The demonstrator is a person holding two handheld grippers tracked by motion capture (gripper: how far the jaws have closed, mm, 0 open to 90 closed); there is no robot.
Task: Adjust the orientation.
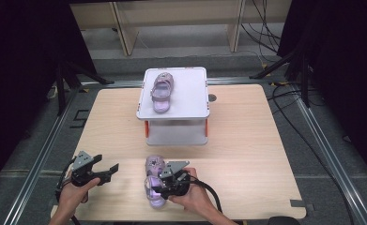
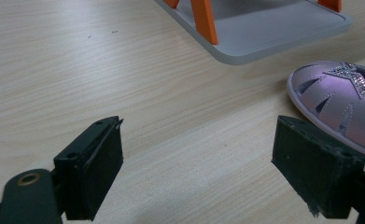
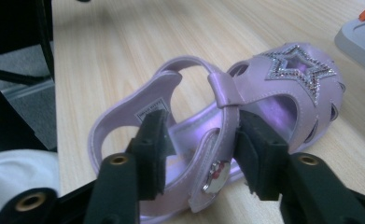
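The right gripper (image 3: 200, 151) is reaching over a lilac sandal (image 3: 227, 126) that is lying on the wooden table (image 3: 138, 42). Its two black jaws are straddling the sandal's side strap: one pad is sitting inside the sandal over the insole, the other outside the strap wall, with a small gap showing on the inner side. A round silver button (image 3: 214, 179) is hanging on that strap, between the jaws. Beyond the strap, a glittery star (image 3: 294, 70) is decorating the sandal's toe. Past the toe, a grey tray corner (image 3: 360, 39) is resting on the table.
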